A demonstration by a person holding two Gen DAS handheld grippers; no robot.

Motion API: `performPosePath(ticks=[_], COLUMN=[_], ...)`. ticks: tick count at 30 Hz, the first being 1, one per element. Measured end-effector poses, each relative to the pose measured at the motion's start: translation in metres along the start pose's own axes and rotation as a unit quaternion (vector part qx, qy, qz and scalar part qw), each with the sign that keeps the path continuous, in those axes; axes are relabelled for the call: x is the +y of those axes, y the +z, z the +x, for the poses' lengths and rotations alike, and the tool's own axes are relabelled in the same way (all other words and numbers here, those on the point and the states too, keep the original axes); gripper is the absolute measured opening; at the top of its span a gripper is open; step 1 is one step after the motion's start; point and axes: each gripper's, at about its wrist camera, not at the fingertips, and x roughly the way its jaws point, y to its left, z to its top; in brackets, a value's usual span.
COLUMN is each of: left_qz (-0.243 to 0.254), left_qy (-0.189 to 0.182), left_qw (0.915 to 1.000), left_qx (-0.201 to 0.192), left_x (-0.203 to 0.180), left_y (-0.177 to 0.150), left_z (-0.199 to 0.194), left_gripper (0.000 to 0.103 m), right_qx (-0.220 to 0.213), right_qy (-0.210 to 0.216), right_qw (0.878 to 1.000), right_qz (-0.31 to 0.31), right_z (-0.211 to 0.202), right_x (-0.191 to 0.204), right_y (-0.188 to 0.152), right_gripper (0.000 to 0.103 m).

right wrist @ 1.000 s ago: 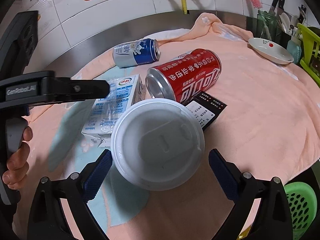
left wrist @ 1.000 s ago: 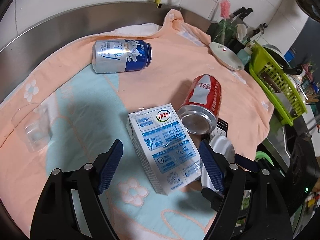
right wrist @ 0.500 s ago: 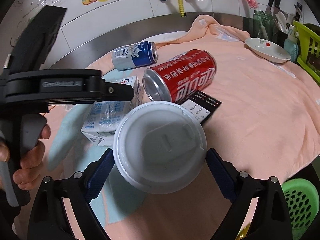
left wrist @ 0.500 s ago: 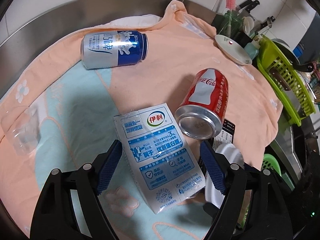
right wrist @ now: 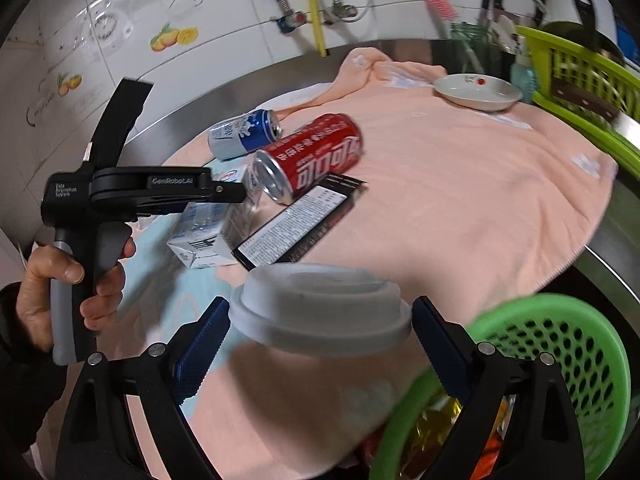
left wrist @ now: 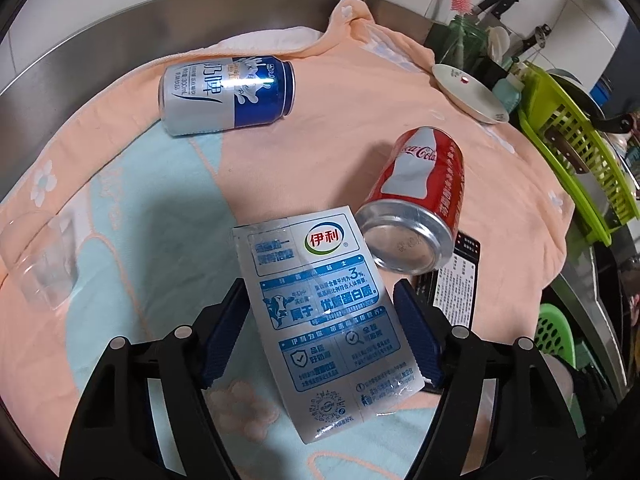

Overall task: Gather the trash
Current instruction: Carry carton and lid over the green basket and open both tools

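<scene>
Right wrist view: my right gripper was clamped on the white-lidded paper cup, carried off the near edge of the peach towel, close beside the green basket at near right. Frame was motion-blurred, so I couldn't tell whether the cup was over the basket mouth. Some trash showed inside the basket.

Left wrist view: left gripper was wide, blue pads straddling the milk carton lying flat on the towel. Couldn't tell if the pads touched its sides.

The rest sat on the towel: red cola can on its side touching the carton's far-right corner, black box just right of it, blue-white can far left, clear plastic cup at the left edge.

Risks as I judged them:
- Cup release off-centre would bounce it off the basket rim to the floor.
- Squeezing the cup harder could pop the lid.
- The carton looked partly flattened; closing on it might buckle it and let it slip out.
- Lifting the carton could nudge the cola can and roll it off the towel.
</scene>
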Motion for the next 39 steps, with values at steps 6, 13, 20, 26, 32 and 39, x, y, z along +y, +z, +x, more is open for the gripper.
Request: performPosePath(ticks=[6, 13, 20, 26, 32, 39], left_qz=[0.009, 0.025, 0.068, 0.108, 0.149, 0.185], left_qy=[-0.015, -0.054, -0.106, -0.145, -0.176, -0.198], left_qw=[0.9998, 0.998, 0.9918, 0.9835, 0.9726, 0.9606], left_qx=[-0.009, -0.024, -0.017, 0.006, 0.026, 0.06], left_x=[0.001, -0.012, -0.065, -0.123, -0.179, -0.234], left_y=[-0.013, -0.025, -0.041, -0.058, -0.081, -0.106], left_z=[-0.02, -0.051, -0.062, -0.053, -0.043, -0.021], left_gripper=[0.071, 0.07, 0.07, 0.07, 0.07, 0.07], right_qx=[-0.017, -0.01, 0.008, 0.015, 0.005, -0.018], right_qy=[-0.017, -0.073, -0.122, -0.141, -0.146, -0.161], right_qw=[1.0, 0.996, 0.987, 0.981, 0.977, 0.972], right_qz=[0.017, 0.052, 0.107, 0.134, 0.152, 0.168], right_z=[-0.03, -0.06, -0.085, -0.097, -0.116, -0.147], right_x=[-0.014, -0.056, -0.105, -0.126, -0.138, -0.151], right_y=[-0.016, -0.044, -0.08, -0.101, -0.116, -0.128], right_gripper=[0.088, 0.088, 0.089, 0.09, 0.091, 0.091])
